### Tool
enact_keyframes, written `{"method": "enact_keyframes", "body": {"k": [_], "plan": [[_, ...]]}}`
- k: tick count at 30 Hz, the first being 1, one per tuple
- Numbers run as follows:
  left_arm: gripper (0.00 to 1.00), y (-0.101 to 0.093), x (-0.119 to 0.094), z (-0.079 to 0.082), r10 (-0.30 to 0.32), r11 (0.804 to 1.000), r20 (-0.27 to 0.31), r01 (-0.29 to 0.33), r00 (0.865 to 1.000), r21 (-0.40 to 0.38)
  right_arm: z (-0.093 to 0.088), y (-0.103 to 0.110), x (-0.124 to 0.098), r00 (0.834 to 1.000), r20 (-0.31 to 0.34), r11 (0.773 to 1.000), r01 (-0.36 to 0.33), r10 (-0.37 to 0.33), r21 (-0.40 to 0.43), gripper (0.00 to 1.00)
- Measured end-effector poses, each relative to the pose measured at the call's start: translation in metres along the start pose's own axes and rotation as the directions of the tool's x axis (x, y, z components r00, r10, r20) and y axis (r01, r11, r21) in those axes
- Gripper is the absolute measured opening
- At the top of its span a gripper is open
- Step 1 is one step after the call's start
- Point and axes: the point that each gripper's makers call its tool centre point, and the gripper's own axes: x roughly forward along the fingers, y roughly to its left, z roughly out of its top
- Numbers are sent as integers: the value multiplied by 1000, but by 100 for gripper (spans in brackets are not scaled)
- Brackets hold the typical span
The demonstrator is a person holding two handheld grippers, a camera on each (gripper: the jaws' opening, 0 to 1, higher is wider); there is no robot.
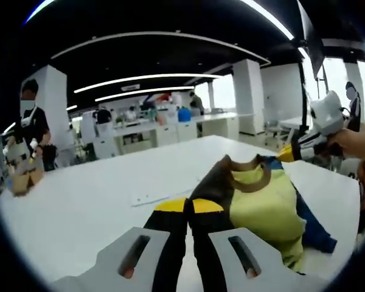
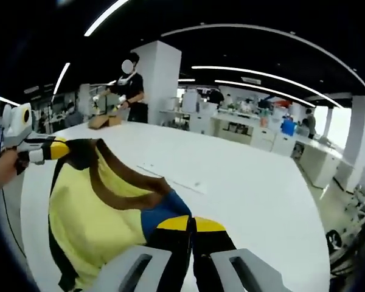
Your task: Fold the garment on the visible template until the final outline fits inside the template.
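Illumination is even and bright indoors, from long ceiling light strips [image 1: 146, 78] curving across 12 o'clock in both views. Daylight through windows [image 1: 337, 76] at 2 o'clock in the left gripper view is blown out. The white table [image 2: 243, 182] reflects softly, with faint shadows and no hard glare. Fisheye distortion bends straight lines strongly toward the edges. Background figures are soft; near-field jaws at 6 o'clock are slightly blurred.

Soft matt cloth garment [image 1: 261, 204], smooth white table [image 1: 79, 207], slightly glossy
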Motion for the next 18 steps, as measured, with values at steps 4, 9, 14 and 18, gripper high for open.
{"method": "enact_keyframes", "body": {"k": [4, 9, 14, 18], "plan": [[0, 9, 25, -8, 17, 999, -16, -17, 1000, -29, -3, -10, 21, 999, -14, 997, 37, -36, 65, 0], [0, 22, 48, -18, 43, 994, -19, -44, 999, -95, -10, -18, 50, 997, -29, 992, 76, -73, 106, 0], [0, 34, 70, -42, 66, 986, -68, -75, 995, -147, -18, -19, 73, 996, -39, 989, 86, -82, 122, 0], [0, 37, 82, -61, 59, 980, -107, -78, 992, -186, -34, -26, 90, 990, -80, 985, 123, -113, 123, 0]]}}
